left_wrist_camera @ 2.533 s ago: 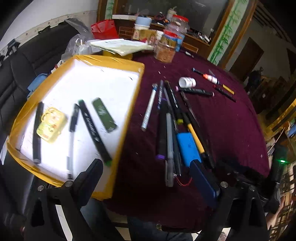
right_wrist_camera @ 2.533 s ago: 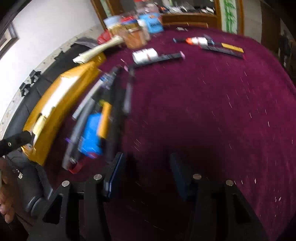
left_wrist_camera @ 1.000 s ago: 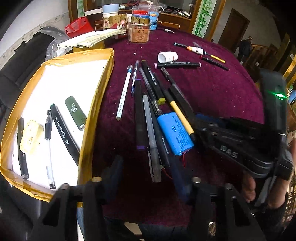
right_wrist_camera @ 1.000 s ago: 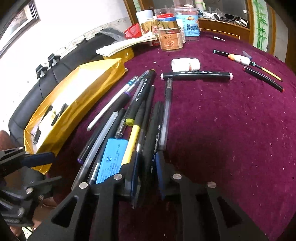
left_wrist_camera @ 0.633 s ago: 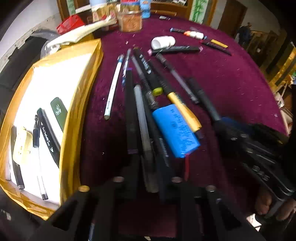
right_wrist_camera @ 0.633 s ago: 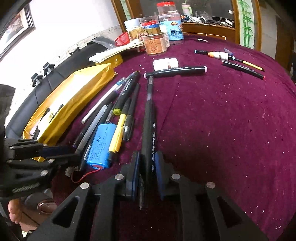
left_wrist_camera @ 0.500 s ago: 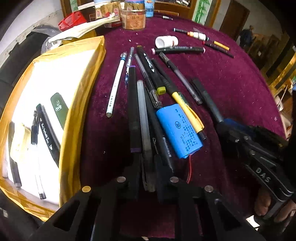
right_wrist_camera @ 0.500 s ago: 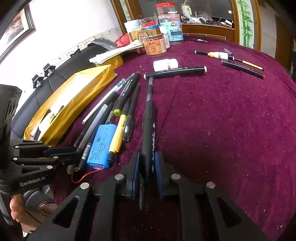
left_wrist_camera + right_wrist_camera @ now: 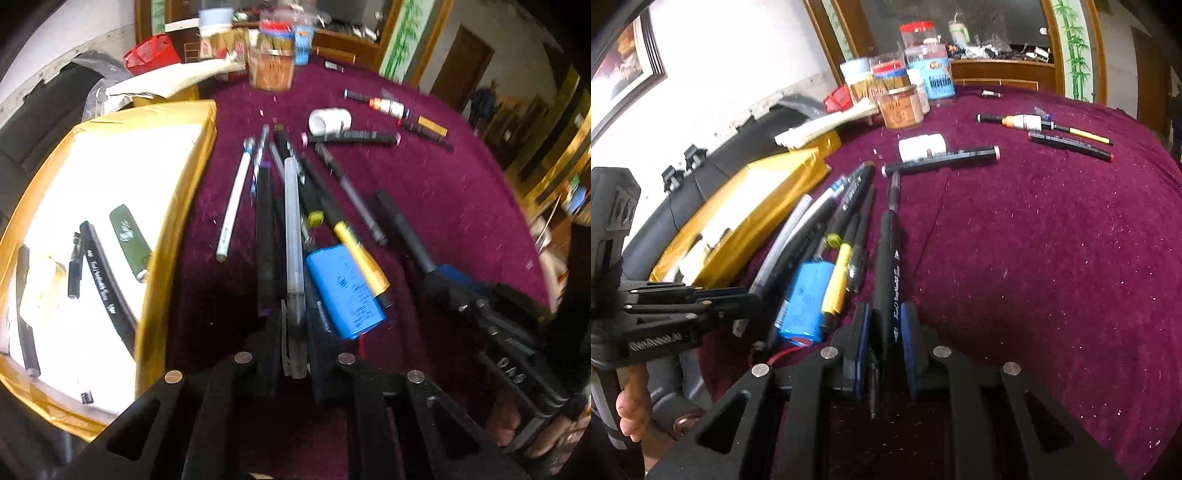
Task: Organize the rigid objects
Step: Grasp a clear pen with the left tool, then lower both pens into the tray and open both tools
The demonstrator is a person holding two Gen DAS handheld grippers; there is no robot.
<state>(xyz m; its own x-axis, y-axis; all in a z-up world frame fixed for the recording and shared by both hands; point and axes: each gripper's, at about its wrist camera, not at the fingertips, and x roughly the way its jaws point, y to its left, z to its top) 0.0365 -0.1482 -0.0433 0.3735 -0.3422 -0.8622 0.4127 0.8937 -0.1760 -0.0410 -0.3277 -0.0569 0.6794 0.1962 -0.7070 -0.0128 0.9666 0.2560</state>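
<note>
Nearest, the left hand-held gripper [image 9: 291,354] is clamped on a translucent pen [image 9: 293,236] and the right hand-held gripper [image 9: 882,343] on a black marker [image 9: 888,266]; beyond, a few items lie in the yellow tray [image 9: 184,206], while most pens [image 9: 343,192] remain unsorted on the table [image 9: 461,206].

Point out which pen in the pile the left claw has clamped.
The left claw is shut on the translucent grey pen with a dark cap end. It lies atop the pile, between the black purple-tipped marker and the blue battery pack.
</note>
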